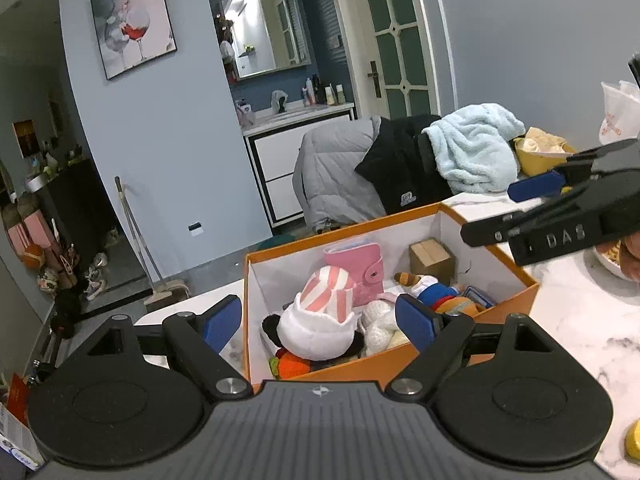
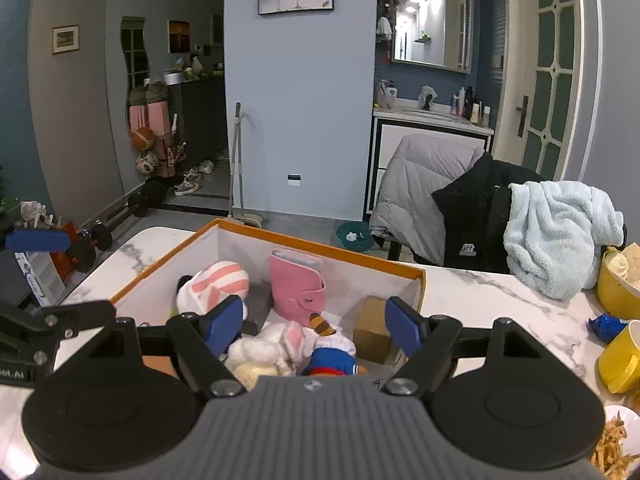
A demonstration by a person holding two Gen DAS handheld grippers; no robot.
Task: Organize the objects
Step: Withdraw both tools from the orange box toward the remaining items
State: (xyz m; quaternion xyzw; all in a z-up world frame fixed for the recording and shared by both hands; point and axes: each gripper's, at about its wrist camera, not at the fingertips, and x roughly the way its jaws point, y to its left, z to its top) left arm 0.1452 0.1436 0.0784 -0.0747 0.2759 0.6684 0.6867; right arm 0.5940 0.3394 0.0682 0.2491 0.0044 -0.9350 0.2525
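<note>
An orange box (image 1: 508, 308) with a white inside stands on the marble table (image 1: 580, 320). It holds a pink-striped plush (image 1: 324, 312), a pink wallet (image 1: 360, 272), a small cardboard box (image 1: 432, 260), a white plush and a blue-clad doll (image 1: 436, 290). My left gripper (image 1: 320, 324) is open and empty above the box's near end. My right gripper (image 2: 316, 326) is open and empty over the box (image 2: 168, 264), above the white plush (image 2: 272, 344) and the doll (image 2: 334, 352). The right gripper also shows in the left wrist view (image 1: 516, 208).
A chair with grey and black jackets (image 2: 460, 208) and a light blue towel (image 2: 556, 232) stands behind the table. A yellow bowl (image 2: 616, 288), a yellow mug (image 2: 620, 360), a blue wrapper (image 2: 604, 326) and a plate of fries (image 2: 616, 444) sit at the right.
</note>
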